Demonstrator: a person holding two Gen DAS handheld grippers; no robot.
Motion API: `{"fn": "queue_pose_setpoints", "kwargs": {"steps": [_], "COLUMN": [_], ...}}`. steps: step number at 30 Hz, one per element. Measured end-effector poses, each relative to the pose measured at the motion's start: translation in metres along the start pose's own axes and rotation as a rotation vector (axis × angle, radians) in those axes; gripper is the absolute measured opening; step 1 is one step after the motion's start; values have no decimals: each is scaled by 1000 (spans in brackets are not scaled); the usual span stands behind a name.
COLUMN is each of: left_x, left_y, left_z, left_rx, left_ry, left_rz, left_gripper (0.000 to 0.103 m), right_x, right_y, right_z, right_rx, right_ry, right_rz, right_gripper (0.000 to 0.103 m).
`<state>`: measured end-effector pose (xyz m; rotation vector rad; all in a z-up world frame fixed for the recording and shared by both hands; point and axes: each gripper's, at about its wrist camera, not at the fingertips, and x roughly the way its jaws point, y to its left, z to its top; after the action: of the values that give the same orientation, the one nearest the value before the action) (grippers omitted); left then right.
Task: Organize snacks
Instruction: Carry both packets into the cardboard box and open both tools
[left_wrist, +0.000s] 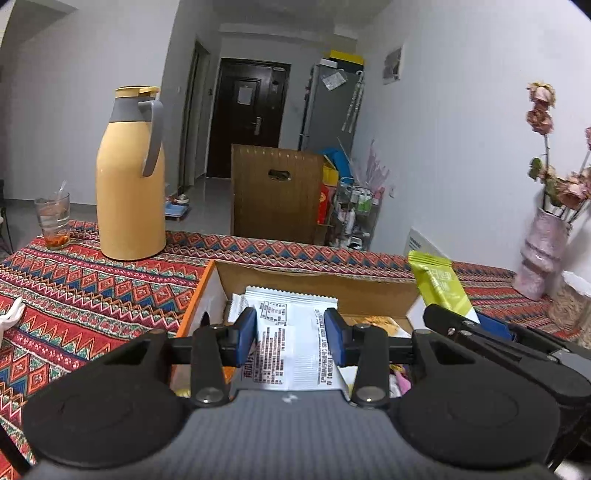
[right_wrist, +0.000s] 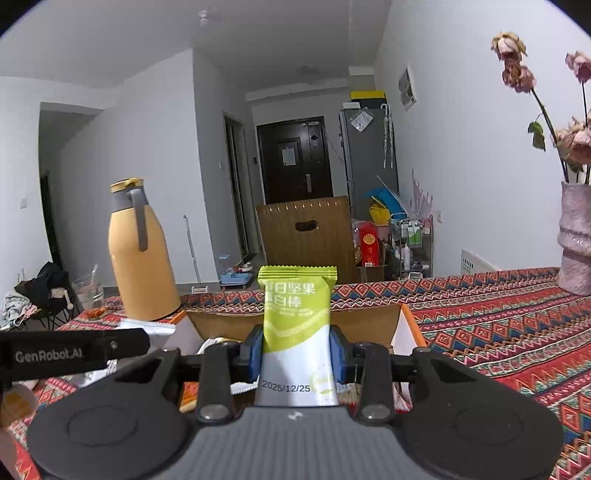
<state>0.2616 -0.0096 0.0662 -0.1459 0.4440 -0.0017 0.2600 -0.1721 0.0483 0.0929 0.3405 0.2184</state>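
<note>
My left gripper (left_wrist: 291, 334) is shut on a white snack packet (left_wrist: 291, 332) with black print, held over an open cardboard box (left_wrist: 317, 288) with orange sides. My right gripper (right_wrist: 295, 352) is shut on a green and white nut bar packet (right_wrist: 297, 325), held upright above the same box (right_wrist: 369, 321). The green packet (left_wrist: 441, 288) and the right gripper's body also show at the right of the left wrist view. The white packet's end (right_wrist: 147, 326) shows at the left of the right wrist view. Other snack packets lie in the box, mostly hidden.
A yellow thermos jug (left_wrist: 129, 181) and a glass (left_wrist: 53, 221) stand on the patterned tablecloth (left_wrist: 74, 295) at the back left. A pink vase with dried flowers (left_wrist: 543, 251) stands at the right by the wall. A wooden chair back (left_wrist: 275, 192) rises behind the table.
</note>
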Motion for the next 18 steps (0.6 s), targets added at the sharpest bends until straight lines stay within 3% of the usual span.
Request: {"fn": "queue_pose_setpoints", "kwargs": {"steps": [15,16,18], "left_x": [28,27,23], "left_y": [14,14,15], "left_z": [-21,-21,-21], "left_rx": [1,1,-5], "left_ry": [6,-1,-16], "left_rz": [32,32,31], "left_gripper": [41,43,57], "right_x": [41,42,41], "right_y": [-10,-10,-9], "right_z": [-17,-18,-19], "right_rx": [47,44,45], "right_ry": [29,35,44], "right_rz": [-3,-4,-8], "right_gripper": [38,40,41]}}
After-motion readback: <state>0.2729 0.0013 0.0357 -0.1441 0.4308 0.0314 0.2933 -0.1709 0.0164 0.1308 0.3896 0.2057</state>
